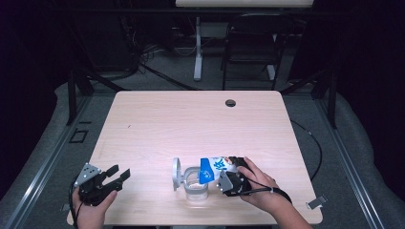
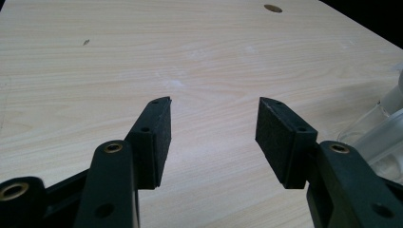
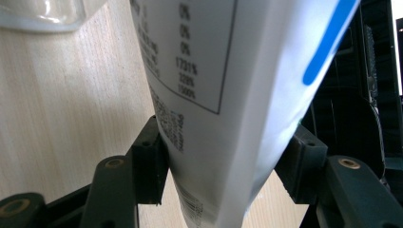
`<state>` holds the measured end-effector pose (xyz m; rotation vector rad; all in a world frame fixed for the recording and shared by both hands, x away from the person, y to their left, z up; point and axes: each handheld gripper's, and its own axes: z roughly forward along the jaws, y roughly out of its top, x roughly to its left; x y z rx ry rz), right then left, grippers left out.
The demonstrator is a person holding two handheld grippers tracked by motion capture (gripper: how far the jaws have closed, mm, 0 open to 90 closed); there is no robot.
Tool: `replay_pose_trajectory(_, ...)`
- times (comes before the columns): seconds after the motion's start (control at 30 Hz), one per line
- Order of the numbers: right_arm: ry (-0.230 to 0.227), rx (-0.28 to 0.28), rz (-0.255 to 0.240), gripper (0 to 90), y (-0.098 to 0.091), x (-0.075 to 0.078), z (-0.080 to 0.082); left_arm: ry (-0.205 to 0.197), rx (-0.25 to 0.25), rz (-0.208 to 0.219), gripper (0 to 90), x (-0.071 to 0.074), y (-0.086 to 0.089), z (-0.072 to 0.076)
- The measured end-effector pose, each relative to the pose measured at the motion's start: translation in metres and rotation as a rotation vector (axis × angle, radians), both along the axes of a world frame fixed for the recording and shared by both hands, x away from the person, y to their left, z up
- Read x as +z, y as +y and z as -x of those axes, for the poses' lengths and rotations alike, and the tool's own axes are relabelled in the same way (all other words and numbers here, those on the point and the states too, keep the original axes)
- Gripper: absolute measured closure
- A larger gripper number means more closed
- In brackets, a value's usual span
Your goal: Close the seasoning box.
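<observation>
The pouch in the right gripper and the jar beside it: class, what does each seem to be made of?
The pouch: probably thin plastic film, glossy white and blue, printed; it bends and pinches flat between the right gripper jaws. The jar: clear and shiny with bright highlights, glass or hard plastic; which, I cannot tell.
</observation>
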<state>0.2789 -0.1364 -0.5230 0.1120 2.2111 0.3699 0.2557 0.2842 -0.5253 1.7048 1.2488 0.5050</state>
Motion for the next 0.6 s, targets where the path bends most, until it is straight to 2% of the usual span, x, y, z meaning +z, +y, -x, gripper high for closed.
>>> replay_pose_trajectory(0.17,-0.007,0.003,0.011,43.4,-0.0008,0.0004,0.0002,0.002,-0.001,-0.002,46.9,-0.0006,-0.0002,-0.0003)
replay_pose_trajectory(0.2,-0.015,0.002,0.026,43.4,-0.0003,0.0014,0.0006,0.0,0.001,-0.001,46.9,-0.0007,-0.0004,-0.0003)
replay_pose_trajectory(0.43,-0.019,0.006,0.027,43.4,0.0006,0.0014,0.0003,0.003,-0.001,-0.001,46.9,-0.0006,0.0001,-0.0001)
replay_pose_trajectory(0.47,-0.026,0.003,0.043,43.5,0.0009,0.0021,0.0003,0.004,-0.001,-0.001,46.9,-0.0007,0.0001,-0.0001)
replay_pose_trajectory(0.6,-0.039,0.006,0.055,43.5,0.0013,0.0031,0.0006,0.003,0.001,0.004,46.8,-0.0016,0.0008,-0.0005)
